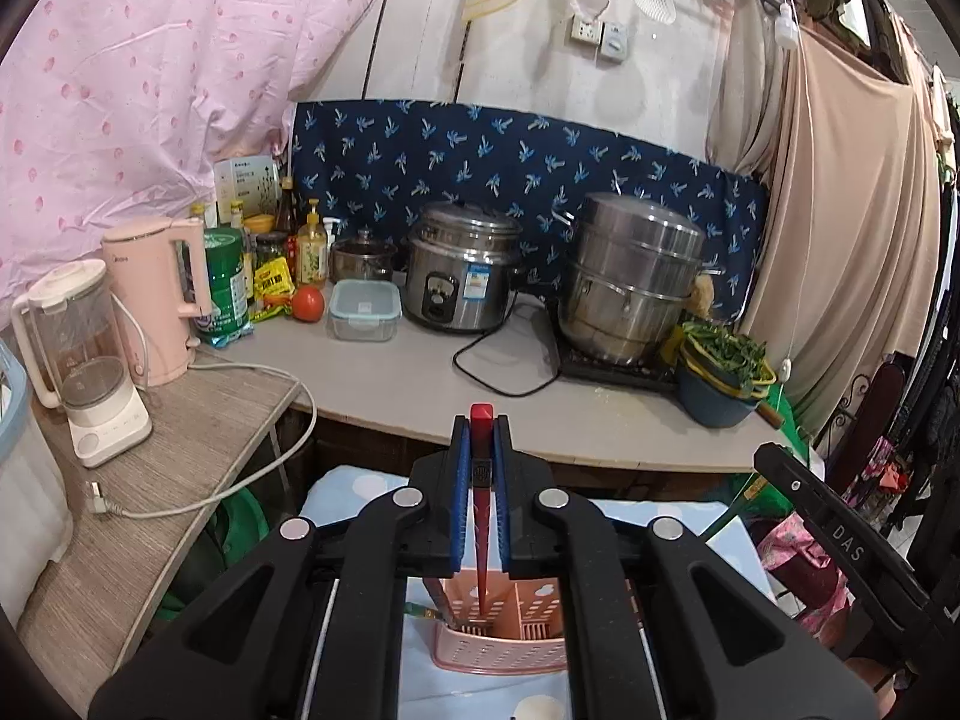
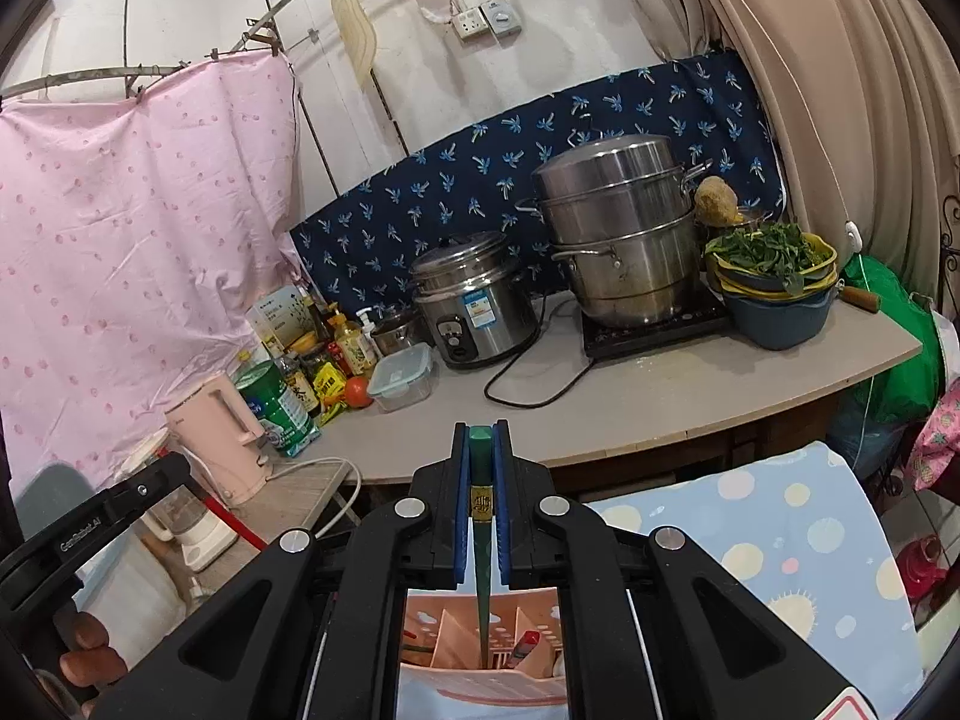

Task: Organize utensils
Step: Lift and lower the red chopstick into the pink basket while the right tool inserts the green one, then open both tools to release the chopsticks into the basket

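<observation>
My left gripper [image 1: 481, 427] is shut on a red chopstick [image 1: 482, 516]. Its thick end sticks out past the fingertips and its thin tip points down into a pink slotted utensil holder [image 1: 510, 642] below. My right gripper [image 2: 481, 433] is shut on a green chopstick [image 2: 482, 588] with a gold band, and its tip reaches down into the same pink holder [image 2: 456, 618]. Another red-ended utensil [image 2: 528, 642] stands in one compartment. The two tools are side by side, and the red chopstick [image 2: 231, 519] also shows at the left in the right wrist view.
The holder stands on a light blue dotted cloth [image 2: 780, 516]. Behind it runs a grey counter [image 1: 420, 384] with a rice cooker [image 1: 459, 267], a steel steamer pot [image 1: 630, 276], bowls of greens [image 1: 720, 378], a lidded box [image 1: 363, 309], bottles, a pink kettle [image 1: 159, 300] and a blender [image 1: 90, 360].
</observation>
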